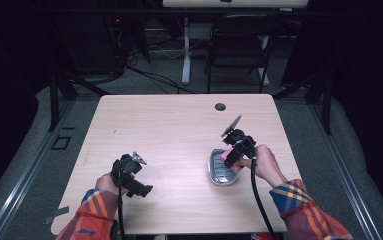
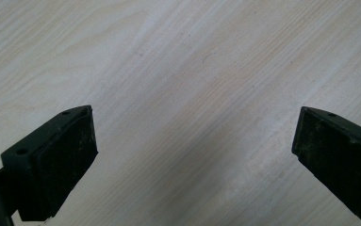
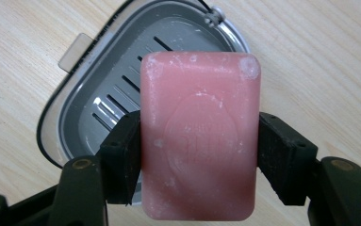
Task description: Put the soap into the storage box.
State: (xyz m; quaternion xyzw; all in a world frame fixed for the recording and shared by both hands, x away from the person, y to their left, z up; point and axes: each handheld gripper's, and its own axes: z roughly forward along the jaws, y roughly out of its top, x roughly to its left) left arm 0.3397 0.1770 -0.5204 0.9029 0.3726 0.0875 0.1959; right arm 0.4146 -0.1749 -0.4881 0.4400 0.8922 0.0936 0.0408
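The right hand-held gripper has its two black pads pressed on the long sides of a pink bar of soap, so the jaws stand only as far apart as the bar is wide. Gripping across the narrow width leaves the soap's broad stamped face towards the camera and both ends free, which looks like a sensible hold for laying it down flat. Directly beyond the jaws, under the bar, lies a grey soap dish with a slotted floor (the slots presumably for drainage), resting on the pale wooden counter. The soap appears to hang just above the dish, not yet in it; I judge the work in hand to be setting the bar into that tray.

In the high view the left hand-held gripper sits well apart from the dish, near the counter's front edge. Its jaws are spread wide with only bare wood between them, evidently waiting out of the way.
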